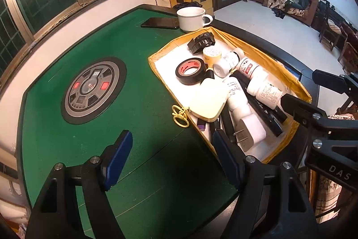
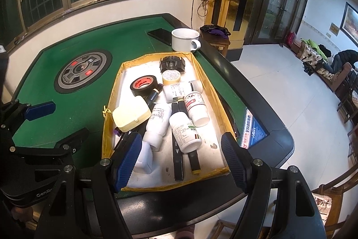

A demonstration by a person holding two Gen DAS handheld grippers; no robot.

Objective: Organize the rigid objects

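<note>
Green felt table [image 2: 125,41] under both cameras, round control panel [image 1: 94,90] set in its middle. Toward the right edge, a shallow yellow-rimmed tray [image 2: 111,104] packed with clutter. Inside, at the far end, a black toothed part [image 2: 172,63]; just in front of it a pale yellow tape roll [image 2: 171,76], and to its left a black tape roll with a red core [image 2: 144,85]. Nearer, a cream clamshell case [image 2: 131,114] propped on the tray's left wall, yellow chain [image 1: 180,114] spilling over onto the felt. Four white pill bottles [image 2: 184,131] lying every which way across black markers [image 2: 177,160]. White plug adapter [image 1: 251,131] down at the near left corner, prongs showing in the left view. Beyond the tray, a white mug [image 2: 184,39] with a dark phone [image 2: 160,34] lying flat just beside it. Left gripper [image 1: 172,156] hovering over the felt and the tray's near corner, jaws wide apart, nothing between the blue pads. Right gripper [image 2: 183,160] poised above the tray's near end, jaws likewise spread, gripping nothing, blue pad [image 2: 129,158] in front of the adapter from this angle, contact impossible to judge. Far off in the room, a person in dark clothing [image 2: 342,61] slumped on a sofa.
</note>
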